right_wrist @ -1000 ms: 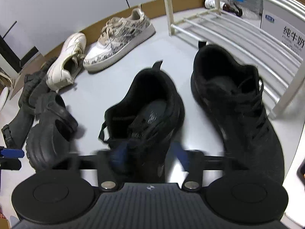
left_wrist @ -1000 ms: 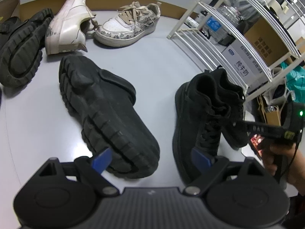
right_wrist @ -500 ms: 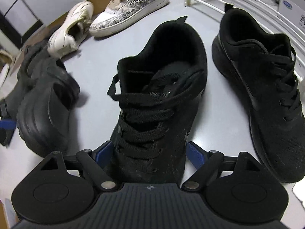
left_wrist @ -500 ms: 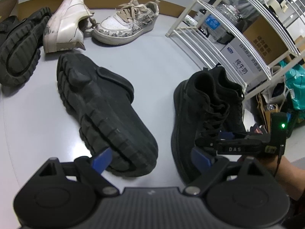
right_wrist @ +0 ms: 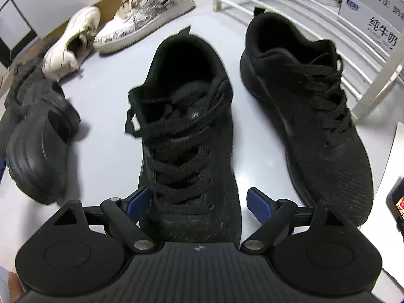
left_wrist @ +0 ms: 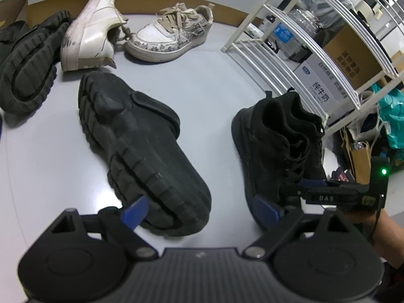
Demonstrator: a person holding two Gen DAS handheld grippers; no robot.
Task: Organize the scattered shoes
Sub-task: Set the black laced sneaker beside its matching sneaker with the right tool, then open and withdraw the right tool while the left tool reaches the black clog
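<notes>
On a pale grey floor (left_wrist: 214, 96), a chunky black rubber clog (left_wrist: 141, 146) lies tipped on its side, its toe between the wide-open blue pads of the left gripper (left_wrist: 199, 208), which grips nothing. To the right, the right gripper (right_wrist: 199, 202) straddles the toe of a black lace-up mesh trainer (right_wrist: 186, 136), its jaws opening, pads apart from the shoe. The matching black trainer (right_wrist: 310, 116) stands just beside it, by a white wire rack (right_wrist: 298, 7). Two white sneakers (left_wrist: 131, 30) lie beyond.
</notes>
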